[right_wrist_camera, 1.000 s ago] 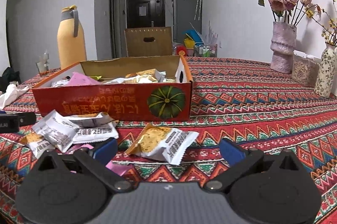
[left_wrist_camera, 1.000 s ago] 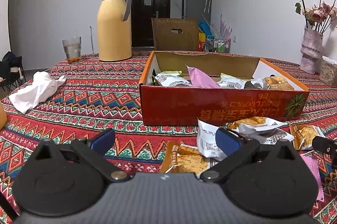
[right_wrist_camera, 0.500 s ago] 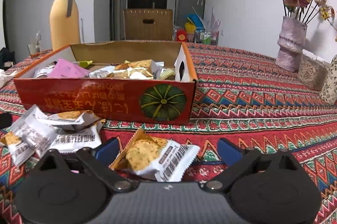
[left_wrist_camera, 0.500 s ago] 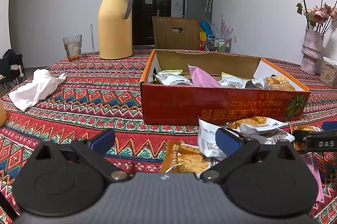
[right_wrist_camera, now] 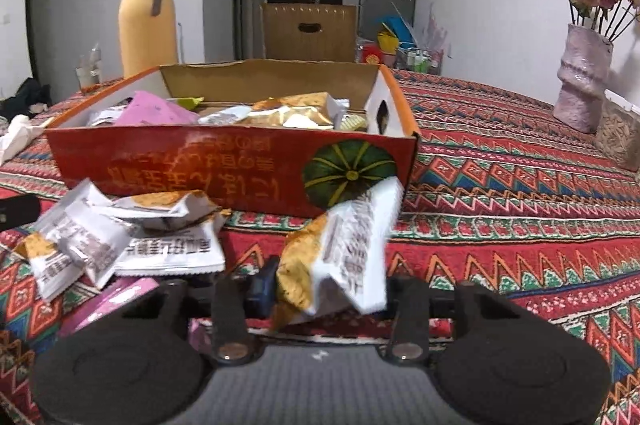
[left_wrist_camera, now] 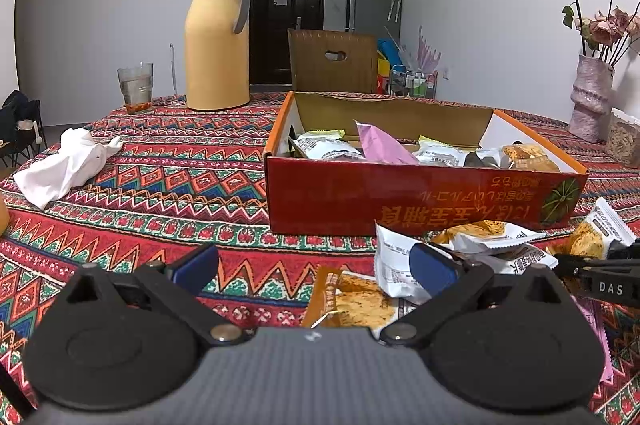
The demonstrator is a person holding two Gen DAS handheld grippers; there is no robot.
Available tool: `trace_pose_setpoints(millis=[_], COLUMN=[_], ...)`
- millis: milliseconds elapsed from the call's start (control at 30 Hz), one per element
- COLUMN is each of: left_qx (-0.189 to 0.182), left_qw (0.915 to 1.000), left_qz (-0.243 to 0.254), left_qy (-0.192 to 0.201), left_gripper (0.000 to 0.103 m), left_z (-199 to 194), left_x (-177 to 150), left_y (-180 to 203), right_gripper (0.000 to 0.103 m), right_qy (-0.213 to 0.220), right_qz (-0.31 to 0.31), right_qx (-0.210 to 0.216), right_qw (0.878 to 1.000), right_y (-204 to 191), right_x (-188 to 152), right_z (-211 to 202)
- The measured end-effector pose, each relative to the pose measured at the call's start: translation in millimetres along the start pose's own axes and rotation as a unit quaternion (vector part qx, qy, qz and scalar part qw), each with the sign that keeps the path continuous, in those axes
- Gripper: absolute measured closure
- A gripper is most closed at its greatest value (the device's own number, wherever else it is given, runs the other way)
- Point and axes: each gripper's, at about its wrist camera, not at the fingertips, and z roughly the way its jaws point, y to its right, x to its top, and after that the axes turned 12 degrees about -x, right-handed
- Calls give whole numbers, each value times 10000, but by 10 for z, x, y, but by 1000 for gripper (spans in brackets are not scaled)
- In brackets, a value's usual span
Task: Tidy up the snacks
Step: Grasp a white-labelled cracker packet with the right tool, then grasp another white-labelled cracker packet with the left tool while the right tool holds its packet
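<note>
A red cardboard box (left_wrist_camera: 400, 197) (right_wrist_camera: 240, 165) on the patterned tablecloth holds several snack packets. More packets lie loose in front of it (left_wrist_camera: 472, 245) (right_wrist_camera: 120, 237). My right gripper (right_wrist_camera: 326, 291) has its jaws closing on a white-and-orange snack packet (right_wrist_camera: 344, 249), which stands crumpled and tilted up between the pads, just before the box's pumpkin corner. In the left wrist view this gripper (left_wrist_camera: 600, 281) shows at the right edge with the packet (left_wrist_camera: 596, 237). My left gripper (left_wrist_camera: 314, 261) is open above the cloth, with an orange packet (left_wrist_camera: 352, 301) lying below and between its fingers.
A yellow thermos (left_wrist_camera: 218, 41), a glass (left_wrist_camera: 136, 85) and a crumpled white cloth (left_wrist_camera: 68, 161) stand to the left. A vase of dried flowers (right_wrist_camera: 580, 77) and a jar of seeds (right_wrist_camera: 620, 133) stand at the far right. A chair (left_wrist_camera: 332, 61) is behind the table. A pink packet (right_wrist_camera: 108, 301) lies near me.
My right gripper came forward over the white-and-orange packet and its jaws went from wide open to pinching it, crumpling it upright. The left gripper stayed still and open.
</note>
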Motion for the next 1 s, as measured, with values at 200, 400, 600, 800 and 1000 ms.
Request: trace_pose_setpoints(millis=[200,400,600,800,1000], left_qx=[21,33,-52,-77,-149], left_qw=[10000,9997,9972,9903,9865], left_qz=[11,42,381,863,900], left_qy=[-7,-226,-642,-1085,-1362], left_gripper=[0,0,0,0,0], left_z=[2,19,17,72,241], left_x=[0,19,7,-78,-44], left_y=[1,-4,81,204,268], right_gripper=[67,73,74,74,74], right_qy=[352,506,641,688,722], right_qz=[152,415,521,662,721], right_qx=[-20,30,117,186,231], right_qw=[9993,9979,9965,9953,9945], right_y=[39,129,168,214,231], right_x=[-52,-80,-105,-121,-138], right_z=[-130,-181,-210,-215,-226])
